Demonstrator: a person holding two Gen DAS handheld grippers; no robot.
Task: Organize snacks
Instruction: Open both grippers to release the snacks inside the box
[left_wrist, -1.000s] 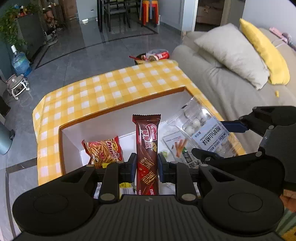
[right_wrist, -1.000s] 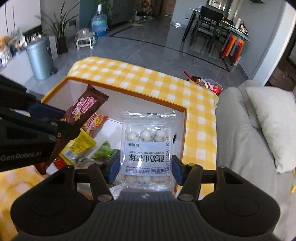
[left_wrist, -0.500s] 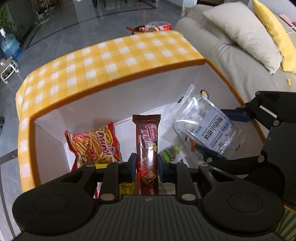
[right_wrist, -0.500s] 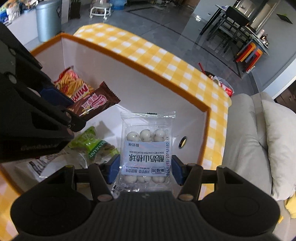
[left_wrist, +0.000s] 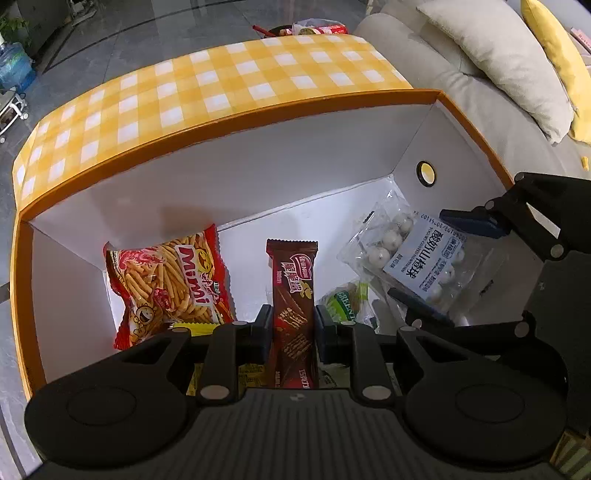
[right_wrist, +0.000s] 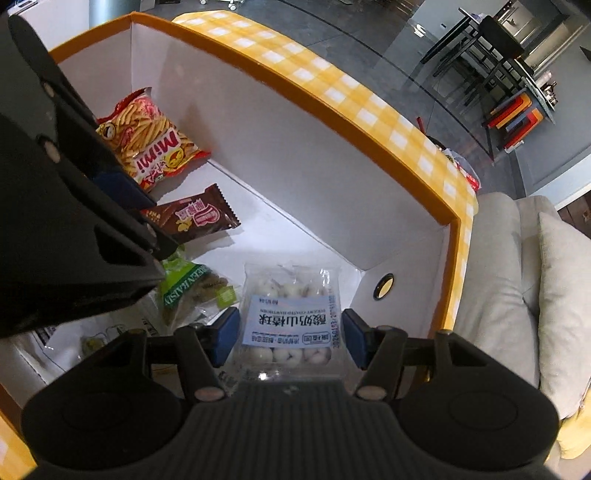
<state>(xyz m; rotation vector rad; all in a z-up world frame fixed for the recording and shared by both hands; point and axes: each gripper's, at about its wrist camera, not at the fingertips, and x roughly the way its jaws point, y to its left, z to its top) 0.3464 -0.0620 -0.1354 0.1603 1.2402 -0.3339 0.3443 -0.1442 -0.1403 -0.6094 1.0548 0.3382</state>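
My left gripper (left_wrist: 291, 328) is shut on a brown chocolate wafer bar (left_wrist: 293, 295) and holds it low inside a white box with an orange rim (left_wrist: 236, 114). My right gripper (right_wrist: 290, 338) has blue pads (right_wrist: 225, 334) standing slightly wider than a clear bag of white yogurt hawthorn balls (right_wrist: 290, 317) that sags between them onto the box floor. The bag also shows in the left wrist view (left_wrist: 413, 258), and the bar shows in the right wrist view (right_wrist: 192, 218). A red Mimi fries bag (left_wrist: 170, 280) leans in the box's left corner.
A green raisin packet (right_wrist: 192, 291) and white packets lie on the box floor between the grippers. A yellow packet (left_wrist: 195, 326) lies under the left gripper. The box stands on a yellow checked cloth (left_wrist: 221, 81). A grey sofa with pillows (left_wrist: 491, 62) is at the right.
Both grippers have moved down and forward into the box with their snacks. The right gripper's pads have widened and the hawthorn ball bag has sunk to the box floor.
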